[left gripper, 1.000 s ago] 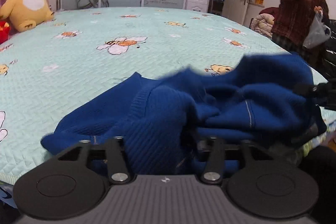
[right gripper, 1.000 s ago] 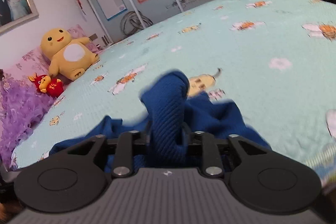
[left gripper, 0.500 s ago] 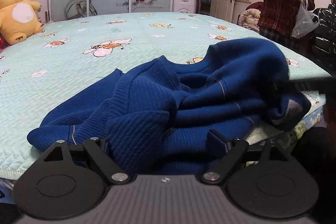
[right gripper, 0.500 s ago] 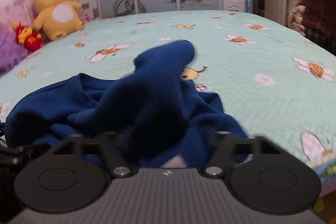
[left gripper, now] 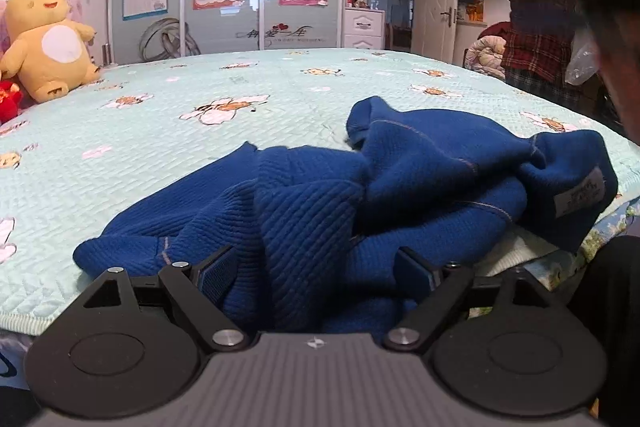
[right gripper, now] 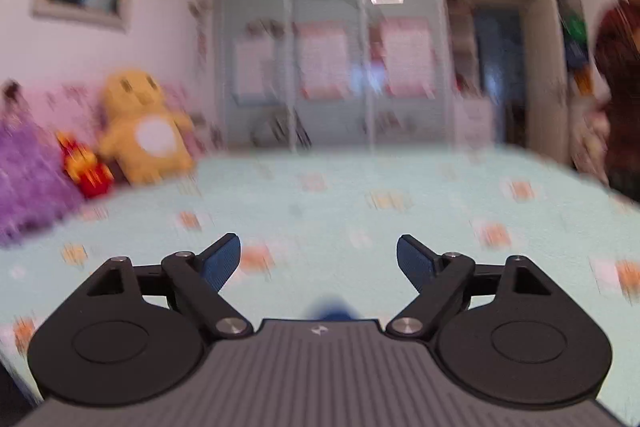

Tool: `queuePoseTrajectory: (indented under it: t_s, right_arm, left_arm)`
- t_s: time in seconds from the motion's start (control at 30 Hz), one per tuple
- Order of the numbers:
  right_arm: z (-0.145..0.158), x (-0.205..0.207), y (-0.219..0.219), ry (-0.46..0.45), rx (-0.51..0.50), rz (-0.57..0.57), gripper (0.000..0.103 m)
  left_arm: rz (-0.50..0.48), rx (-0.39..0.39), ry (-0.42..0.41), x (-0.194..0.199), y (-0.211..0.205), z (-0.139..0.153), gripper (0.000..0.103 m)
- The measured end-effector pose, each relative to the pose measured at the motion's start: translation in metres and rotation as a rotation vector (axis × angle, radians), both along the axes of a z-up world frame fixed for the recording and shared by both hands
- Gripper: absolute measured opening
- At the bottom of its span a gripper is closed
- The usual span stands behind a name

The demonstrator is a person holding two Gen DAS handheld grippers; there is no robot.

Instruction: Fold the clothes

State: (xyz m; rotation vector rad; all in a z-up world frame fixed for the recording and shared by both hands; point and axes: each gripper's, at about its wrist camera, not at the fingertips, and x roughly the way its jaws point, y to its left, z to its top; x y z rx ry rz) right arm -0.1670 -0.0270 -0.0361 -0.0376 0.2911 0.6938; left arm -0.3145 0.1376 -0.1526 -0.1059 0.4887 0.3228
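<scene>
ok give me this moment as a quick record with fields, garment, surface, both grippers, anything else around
garment: crumpled blue knit sweater, white label showing, lying near the bed's front edge
surface: bed with mint quilted bedspread printed with bees and flowers
left gripper: jaws wide apart, sweater fabric between the fingers, pads not pressing on it
right gripper: jaws opening, nothing between them, only a sliver of blue below; view blurred
plush toys: yellow plush toy at the bed's far left, small red toy beside it
bystander: person in a red plaid shirt standing beyond the bed
</scene>
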Motion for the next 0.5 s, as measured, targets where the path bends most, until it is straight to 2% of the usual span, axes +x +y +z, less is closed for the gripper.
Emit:
queuePoseTrajectory:
  t_s: [0.1, 0.2, 0.3, 0.33, 0.37, 0.4, 0.43, 0.47, 0.5]
  right_arm:
    - [-0.046, 0.001, -0.024, 0.103, -0.108, -0.095, 0.085]
    - [-0.08, -0.01, -0.04, 0.218, -0.192, -0.137, 0.085]
    - [-0.101, -0.017, -0.031, 0.242, -0.309, -0.128, 0.085]
    - [-0.103, -0.02, -0.023, 0.225, -0.326, -0.132, 0.084]
    - [-0.102, -0.022, -0.018, 0.223, -0.328, -0.13, 0.077]
    - [-0.101, -0.025, -0.013, 0.22, -0.33, -0.128, 0.061]
    - [-0.097, -0.026, -0.011, 0.21, -0.334, -0.128, 0.051]
    - [-0.092, -0.027, -0.008, 0.202, -0.335, -0.127, 0.029]
    - [-0.084, -0.023, -0.005, 0.192, -0.323, -0.119, 0.022]
  left_arm:
    - [0.016, -0.031, -0.01, 0.001, 0.006, -0.001, 0.091]
    - [0.028, -0.051, -0.022, 0.003, 0.008, 0.0, 0.093]
    - [0.036, -0.068, -0.022, 0.006, 0.01, 0.0, 0.093]
    - [0.034, -0.069, -0.022, 0.005, 0.012, 0.001, 0.093]
    - [0.033, -0.069, -0.021, 0.004, 0.013, 0.001, 0.093]
    - [0.035, -0.073, -0.019, 0.003, 0.013, 0.0, 0.093]
    - [0.036, -0.077, -0.018, 0.003, 0.014, 0.0, 0.093]
    - [0.038, -0.081, -0.017, 0.002, 0.015, 0.0, 0.093]
    - [0.04, -0.087, -0.016, 0.001, 0.017, 0.0, 0.093]
